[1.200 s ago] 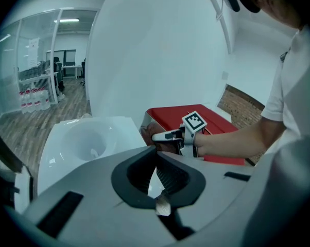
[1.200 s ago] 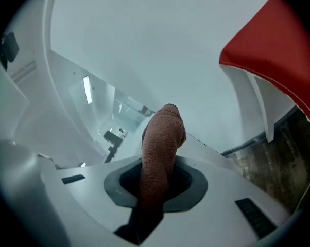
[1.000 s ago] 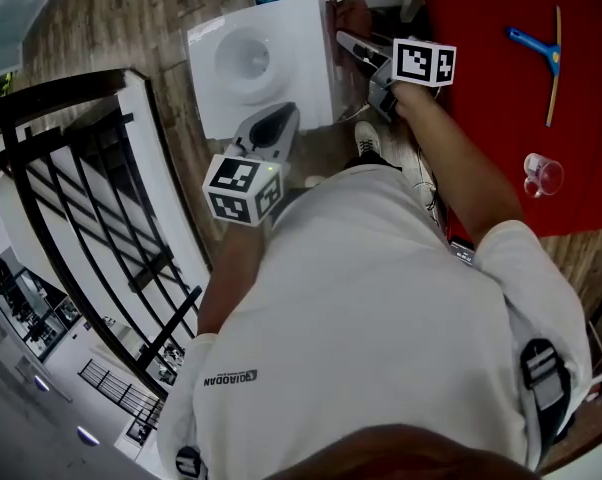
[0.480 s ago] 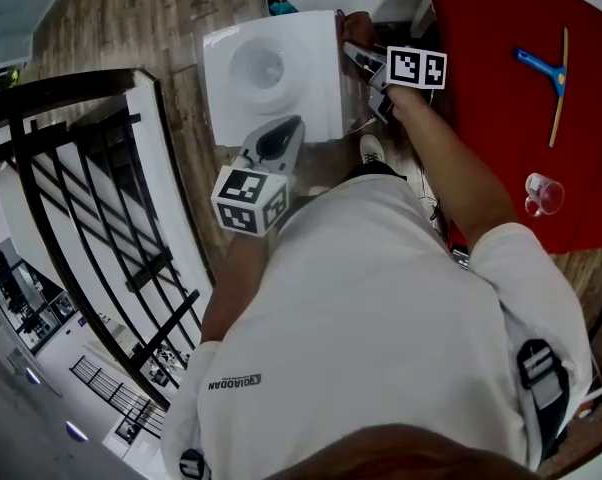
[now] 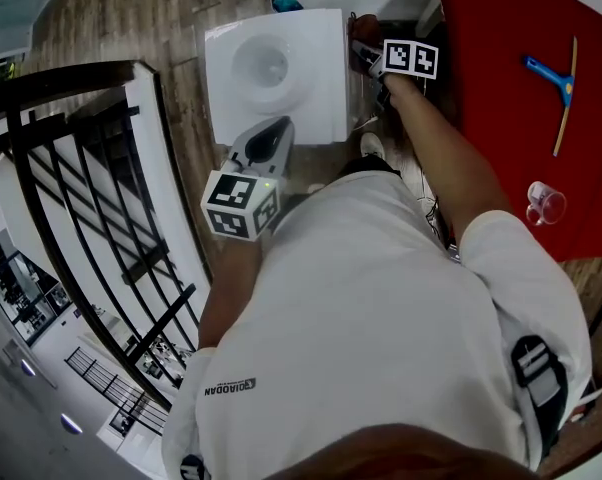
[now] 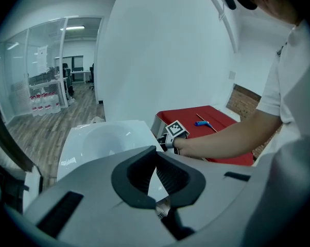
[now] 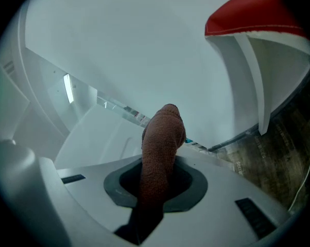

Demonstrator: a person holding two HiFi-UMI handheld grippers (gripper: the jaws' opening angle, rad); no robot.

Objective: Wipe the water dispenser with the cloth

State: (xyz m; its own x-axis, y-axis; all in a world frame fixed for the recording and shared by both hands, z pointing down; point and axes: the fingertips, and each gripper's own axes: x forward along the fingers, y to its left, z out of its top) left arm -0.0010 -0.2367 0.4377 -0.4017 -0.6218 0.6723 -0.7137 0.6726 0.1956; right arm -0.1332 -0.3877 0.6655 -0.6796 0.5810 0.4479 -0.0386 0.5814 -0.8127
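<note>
The white water dispenser [image 5: 276,73] stands in front of me, its top with a round recess seen from above in the head view. My right gripper [image 5: 366,60] is at the dispenser's right edge, shut on a brown cloth [image 7: 162,138]. The cloth sticks out past the jaws, and its tip lies against the dispenser's white side [image 7: 93,138]. In the head view only a dark bit of the cloth [image 5: 362,25] shows. My left gripper [image 5: 269,136] hovers at the dispenser's near edge, shut with nothing in it. In the left gripper view the dispenser top [image 6: 103,138] lies beyond those jaws.
A red table [image 5: 511,98] at the right carries a blue squeegee [image 5: 551,78] and a clear cup [image 5: 546,203]. A black railing [image 5: 71,198] runs along the left. A shoe [image 5: 371,148] rests on the wooden floor [image 5: 181,8] near the dispenser's base.
My right gripper has slid with the cloth farther along the dispenser's right side, away from me. The left gripper has stayed near the dispenser's near edge.
</note>
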